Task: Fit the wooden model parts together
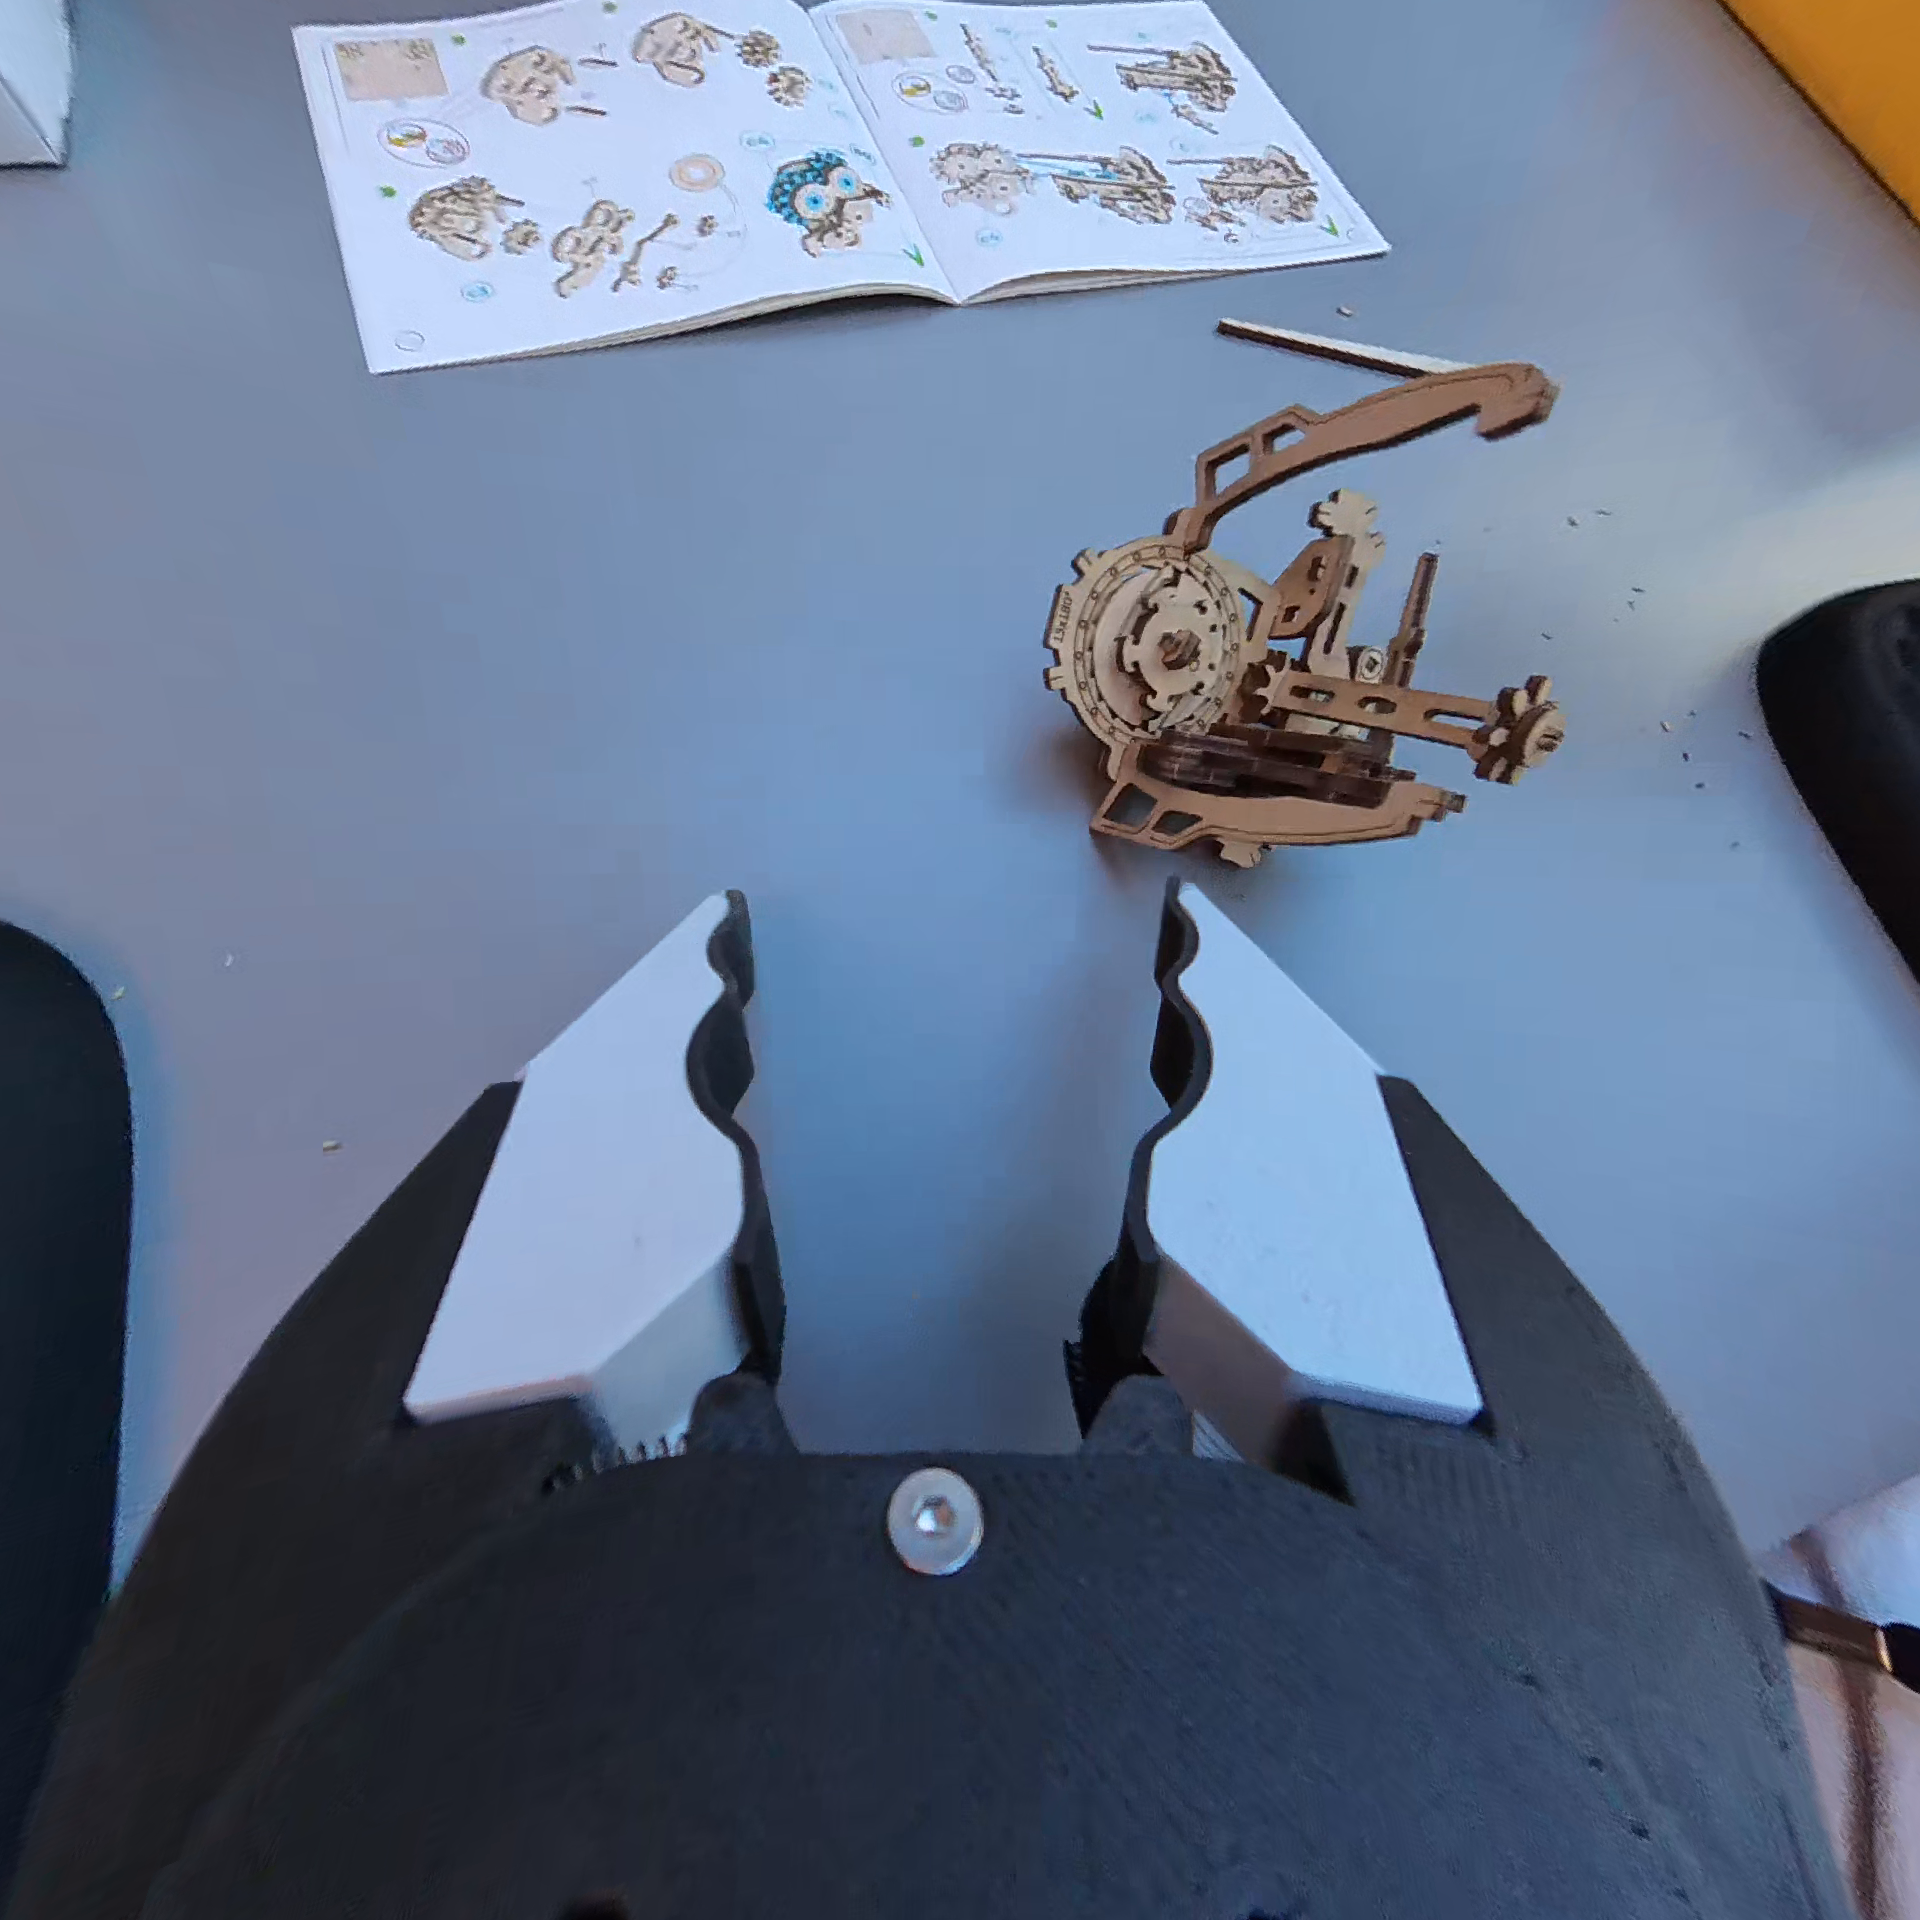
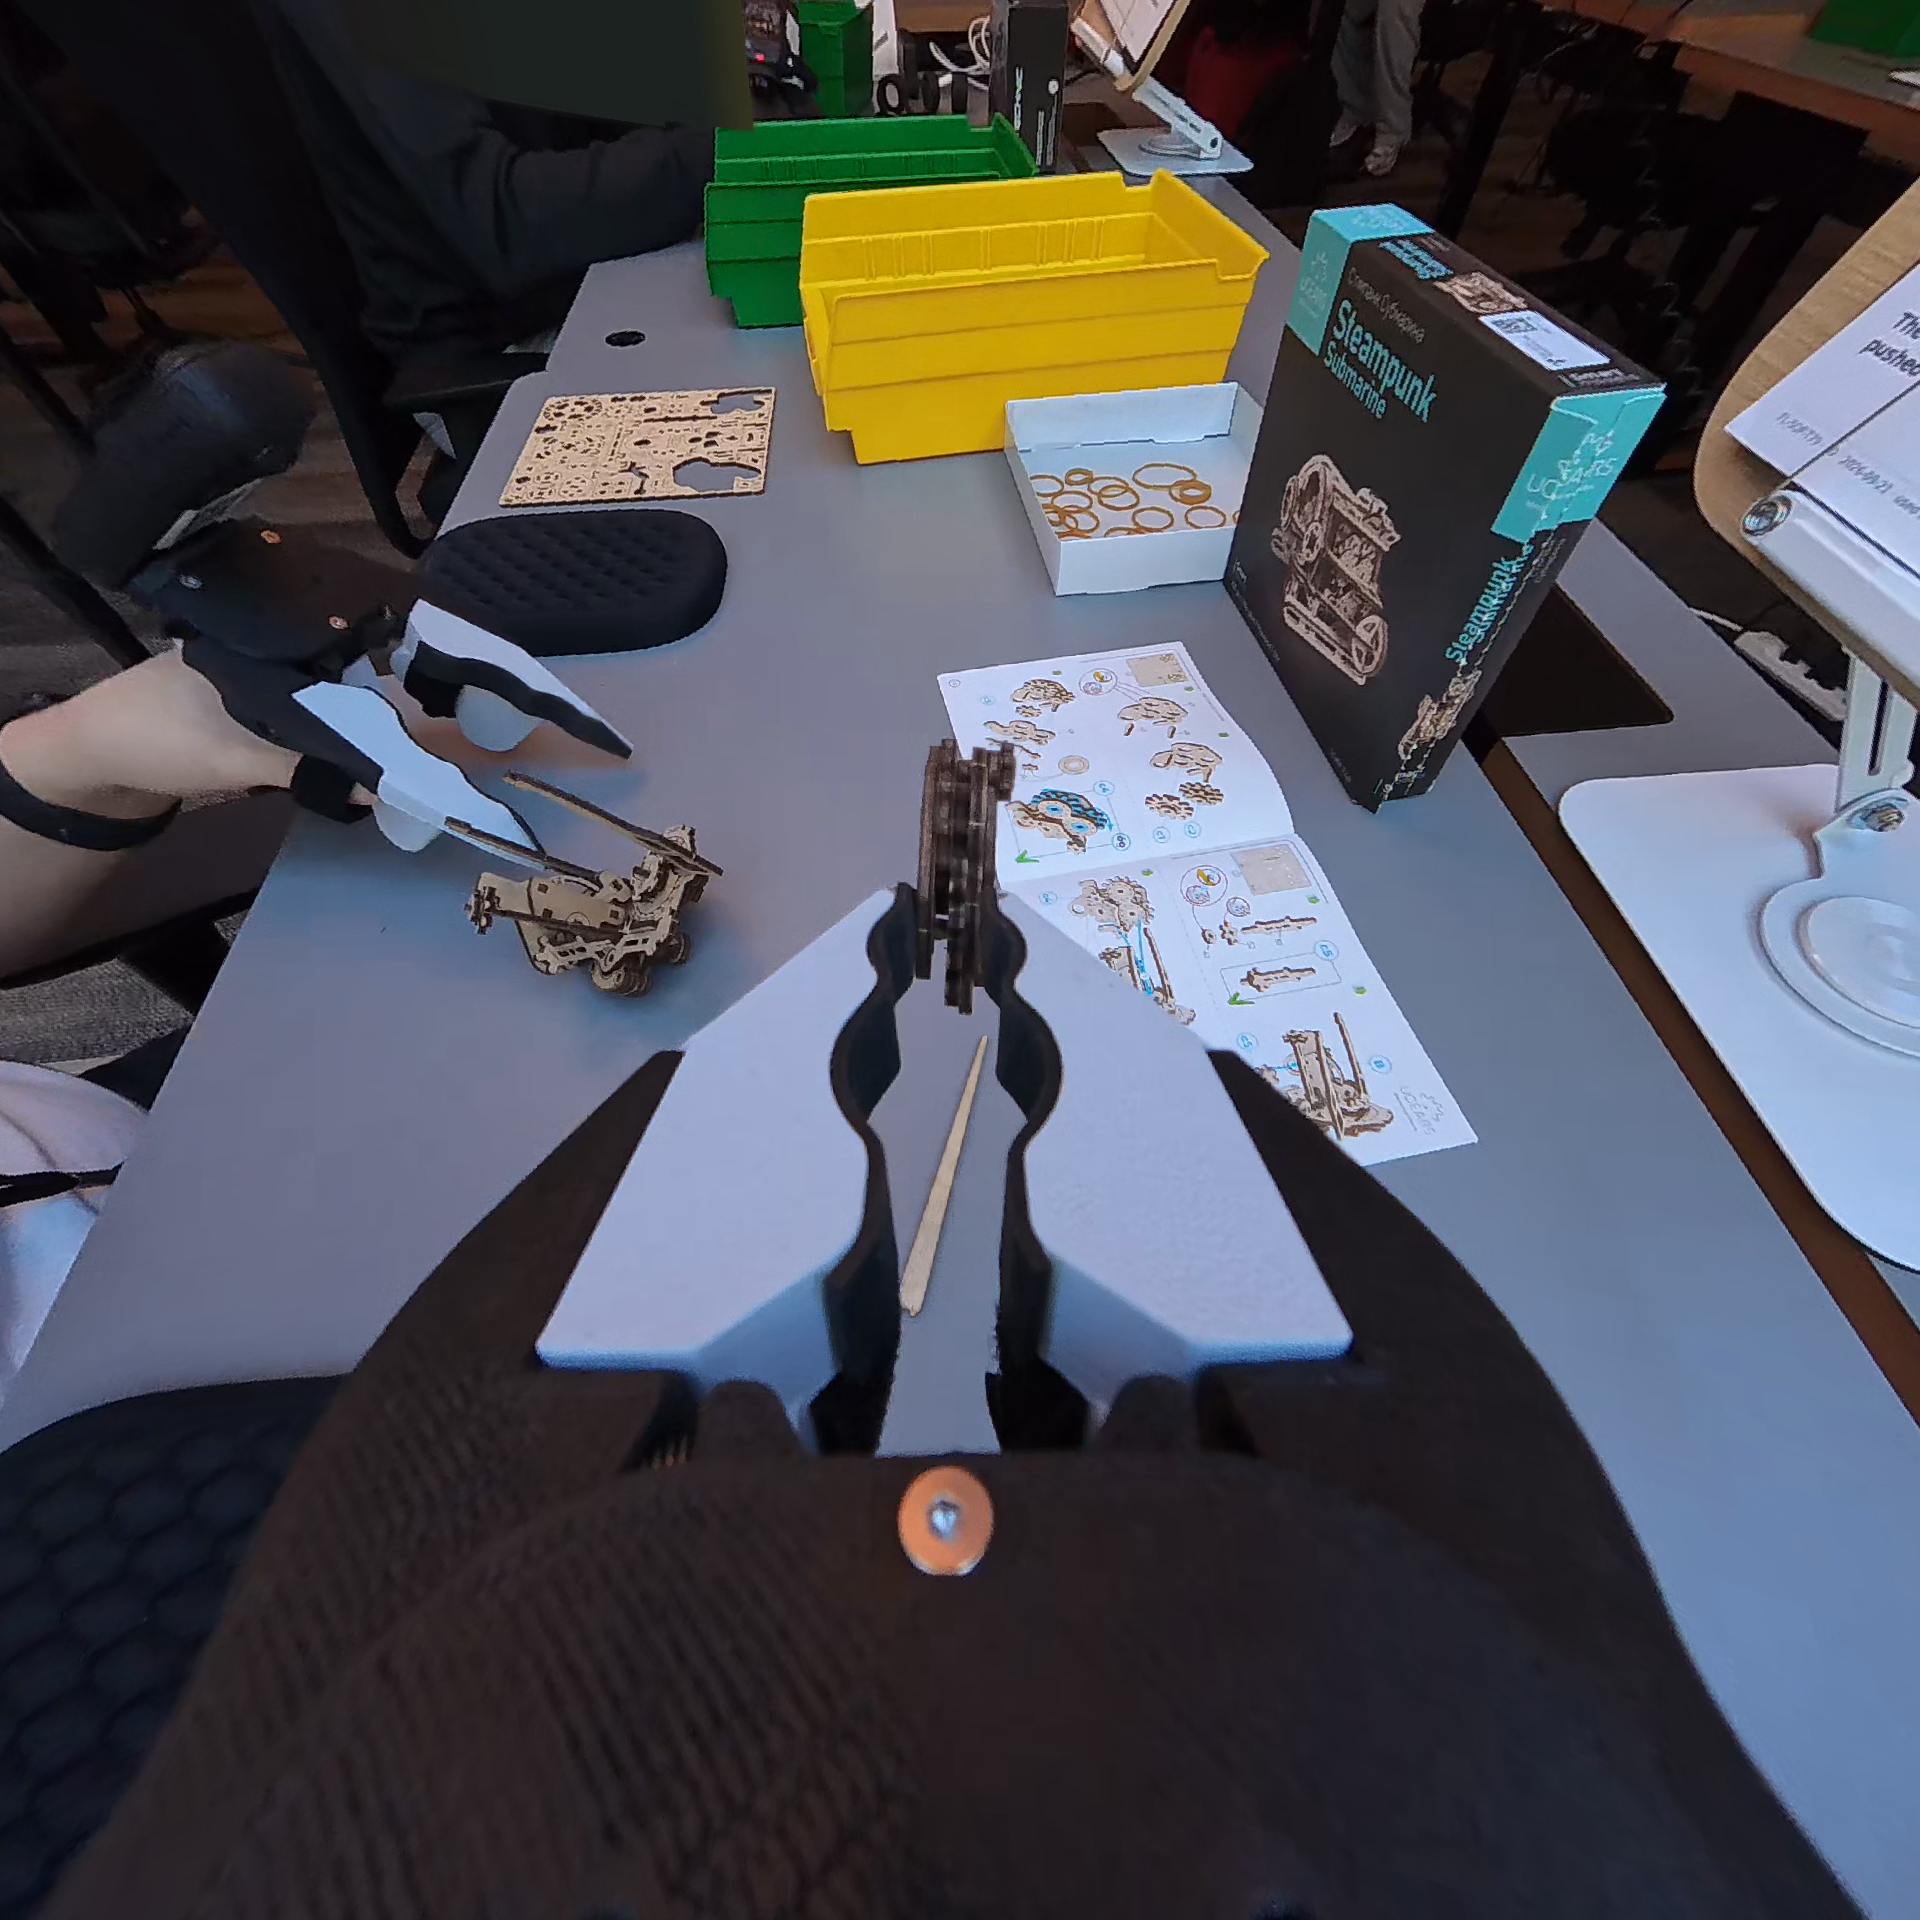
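Observation:
The partly built wooden model (image 1: 1288, 665) stands on the grey table (image 1: 520, 623), with a wheel, gears and a long curved arm. My left gripper (image 1: 954, 914) is open and empty, just short of the model and to its left. In the right wrist view the left gripper (image 2: 577, 795) hovers right beside the model (image 2: 592, 914). My right gripper (image 2: 948, 914) is shut on a dark wooden gear stack (image 2: 961, 831), held upright above the table. A thin pointed wooden stick (image 2: 945, 1174) lies on the table under the right fingers.
An open instruction booklet (image 2: 1174, 862) lies right of centre. Behind it are the kit box (image 2: 1434, 499), a white tray of rubber bands (image 2: 1132, 488), yellow bins (image 2: 1029, 312), green bins (image 2: 862, 177), a punched parts sheet (image 2: 644, 447) and a black pad (image 2: 582, 582). A loose strip (image 1: 1330, 348) lies behind the model. The grippers' ends are close to 25 centimeters from one another. From the right gripper's tips to the thin pointed wooden stick (image 2: 945, 1174) is close to 15 centimeters. The left camera catches it too, in the left wrist view (image 1: 1393, 367).

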`<state>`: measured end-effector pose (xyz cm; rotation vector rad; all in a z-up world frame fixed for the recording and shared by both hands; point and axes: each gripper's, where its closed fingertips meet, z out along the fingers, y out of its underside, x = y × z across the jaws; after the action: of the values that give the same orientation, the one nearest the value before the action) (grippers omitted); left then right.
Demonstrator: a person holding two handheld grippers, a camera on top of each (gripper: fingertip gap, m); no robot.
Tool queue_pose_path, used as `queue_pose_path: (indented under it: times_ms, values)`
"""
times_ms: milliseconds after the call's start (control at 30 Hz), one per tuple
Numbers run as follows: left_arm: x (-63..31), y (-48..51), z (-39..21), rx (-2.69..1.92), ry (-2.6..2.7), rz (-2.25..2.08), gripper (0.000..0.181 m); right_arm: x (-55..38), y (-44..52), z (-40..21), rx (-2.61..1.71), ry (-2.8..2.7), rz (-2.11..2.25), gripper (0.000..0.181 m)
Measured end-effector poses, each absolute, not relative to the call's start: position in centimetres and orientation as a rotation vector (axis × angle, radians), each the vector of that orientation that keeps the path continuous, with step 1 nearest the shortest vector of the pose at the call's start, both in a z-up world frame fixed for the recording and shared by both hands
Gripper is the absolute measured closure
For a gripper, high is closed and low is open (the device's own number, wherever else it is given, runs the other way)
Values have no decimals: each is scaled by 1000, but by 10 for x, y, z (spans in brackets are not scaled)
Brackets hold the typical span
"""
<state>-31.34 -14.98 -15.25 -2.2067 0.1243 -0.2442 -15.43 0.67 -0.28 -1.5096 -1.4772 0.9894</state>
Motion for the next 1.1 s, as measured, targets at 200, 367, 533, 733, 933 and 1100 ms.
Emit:
queue_pose_path:
  times_ms: [200, 367, 533, 733, 933, 1100]
  values:
    - [-287, -149, -149, -2167, 272, -357, 99, -151, 14, -6, -1532, -1472, 992, 171]
    - [-300, -133, -152, -2179, 302, -265, 103, -149, 11, -12, -1552, -1496, 1025, 171]
    - [-312, -113, -154, -2192, 315, -315, 103, -150, 7, -15, -1569, -1504, 1101, 171]
    - [-323, -80, -156, -2218, 322, -443, 108, -151, 6, -23, -1597, -1513, 1144, 171]
    - [-329, -70, -153, -2245, 334, -519, 108, -149, 8, -28, -1616, -1522, 1143, 171]
    - [-345, -78, -144, -2181, 269, -475, 109, -143, 14, -24, -1617, -1505, 1123, 171]
